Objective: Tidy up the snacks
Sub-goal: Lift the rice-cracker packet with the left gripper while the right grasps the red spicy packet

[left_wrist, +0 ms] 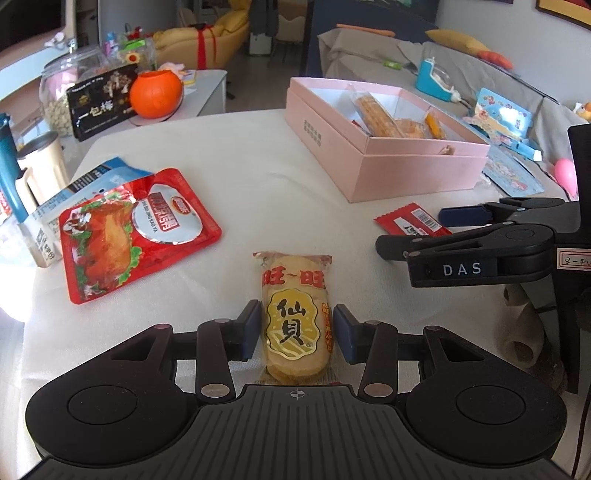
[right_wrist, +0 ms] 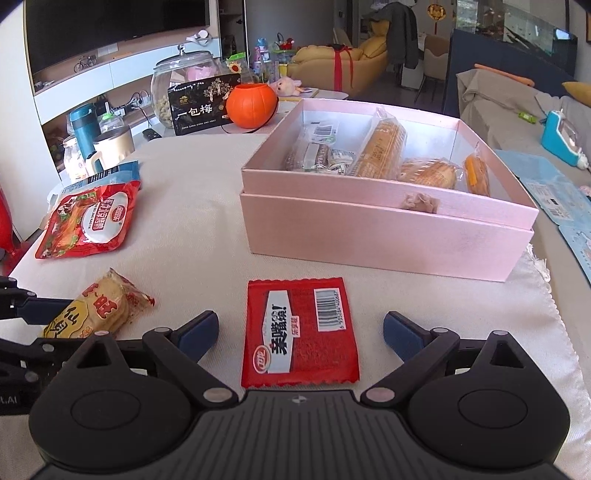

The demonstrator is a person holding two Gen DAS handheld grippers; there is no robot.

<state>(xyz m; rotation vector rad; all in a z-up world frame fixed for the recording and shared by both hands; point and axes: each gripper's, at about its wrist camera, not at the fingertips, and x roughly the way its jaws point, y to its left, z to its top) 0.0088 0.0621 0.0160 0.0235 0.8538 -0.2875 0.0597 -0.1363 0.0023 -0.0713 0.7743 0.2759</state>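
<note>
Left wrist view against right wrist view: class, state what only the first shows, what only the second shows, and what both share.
Only the left wrist view shows the left gripper with its pads against the rice cracker pack, plus the pink egg-shaped toy.

Only the right wrist view shows the right gripper open around the flat red snack packet, and the television.

Both share the pink box, the roast-duck pouch and the orange pumpkin bucket.

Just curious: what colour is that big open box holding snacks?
Pale pink box, clearest in the right wrist view.
</note>
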